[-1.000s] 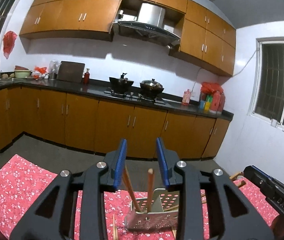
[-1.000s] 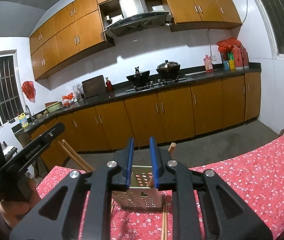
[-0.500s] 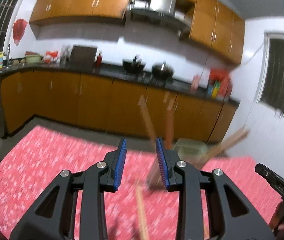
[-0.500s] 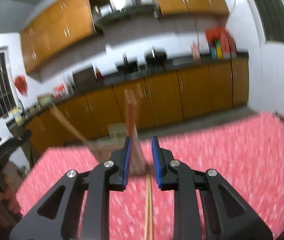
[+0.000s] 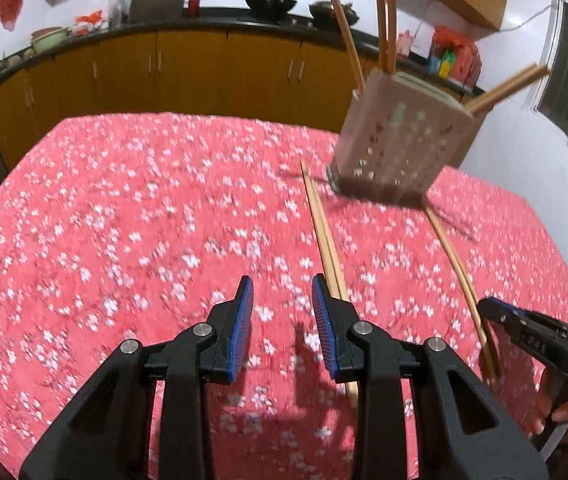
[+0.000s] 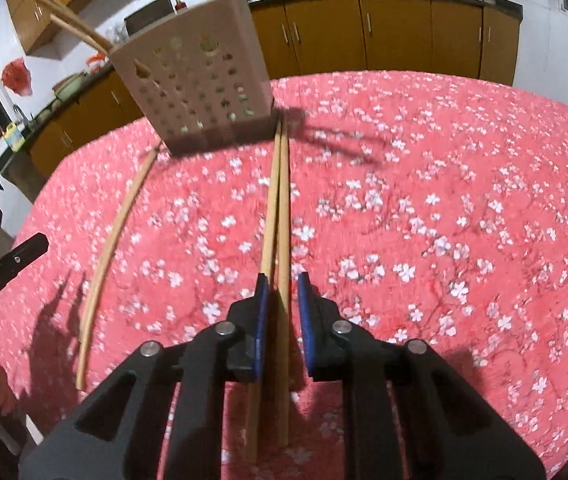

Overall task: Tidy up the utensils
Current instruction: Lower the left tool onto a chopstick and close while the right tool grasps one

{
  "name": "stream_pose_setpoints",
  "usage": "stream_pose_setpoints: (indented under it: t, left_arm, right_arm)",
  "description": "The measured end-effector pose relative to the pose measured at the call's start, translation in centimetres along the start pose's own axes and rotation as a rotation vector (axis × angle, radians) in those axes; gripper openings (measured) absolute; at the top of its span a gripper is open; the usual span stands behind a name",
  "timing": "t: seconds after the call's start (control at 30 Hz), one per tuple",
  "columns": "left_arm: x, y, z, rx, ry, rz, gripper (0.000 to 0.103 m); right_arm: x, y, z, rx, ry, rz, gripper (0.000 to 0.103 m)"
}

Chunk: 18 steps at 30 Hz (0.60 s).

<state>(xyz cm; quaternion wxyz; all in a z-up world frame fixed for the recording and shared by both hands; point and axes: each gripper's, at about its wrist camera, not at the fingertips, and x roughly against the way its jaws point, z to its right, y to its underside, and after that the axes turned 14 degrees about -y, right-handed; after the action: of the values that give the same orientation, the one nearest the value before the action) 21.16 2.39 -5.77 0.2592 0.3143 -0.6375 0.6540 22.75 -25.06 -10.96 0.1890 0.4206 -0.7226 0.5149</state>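
Left wrist view: left gripper (image 5: pixel 281 300) hovering above red floral tablecloth (image 5: pixel 123 220), blue-padded jaws parted, holding nothing. Beige perforated utensil holder (image 5: pixel 400 148) upright at the far side of the cloth, wooden chopsticks (image 5: pixel 386 16) poking out of its top. Pair of loose wooden chopsticks (image 5: pixel 324 232) flat on the cloth, just beside the right-hand pad. Another wooden chopstick pair (image 5: pixel 458 268) farther right, near right gripper (image 5: pixel 502 312).

Right wrist view: right gripper (image 6: pixel 281 298) released, jaws straddling a loose chopstick pair (image 6: pixel 275 200) lying on the cloth, tips near the holder (image 6: pixel 195 80). Single curved stick (image 6: pixel 111 248) to the left.
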Motion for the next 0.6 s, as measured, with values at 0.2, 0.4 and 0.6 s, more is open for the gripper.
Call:
stream_pose_setpoints:
  t: [0.2, 0.4, 0.6]
  left_arm:
    - [-1.3, 1.2, 0.9, -0.022, 0.034, -0.051, 0.031]
    - [-2.3, 2.1, 1.5, -0.042, 0.075, -0.098, 0.031]
    - [-2.7, 2.5, 2.3, -0.071, 0.103, -0.113, 0.029]
  right_arm:
    - [-0.4, 0.1, -0.1, 0.045, 0.046, -0.009, 0.012]
    - [-0.4, -0.2, 1.3, 0.011, 0.142, 0.032, 0.008]
    - [-0.2, 0.0, 1.8, 0.007, 0.149, 0.041, 0.008]
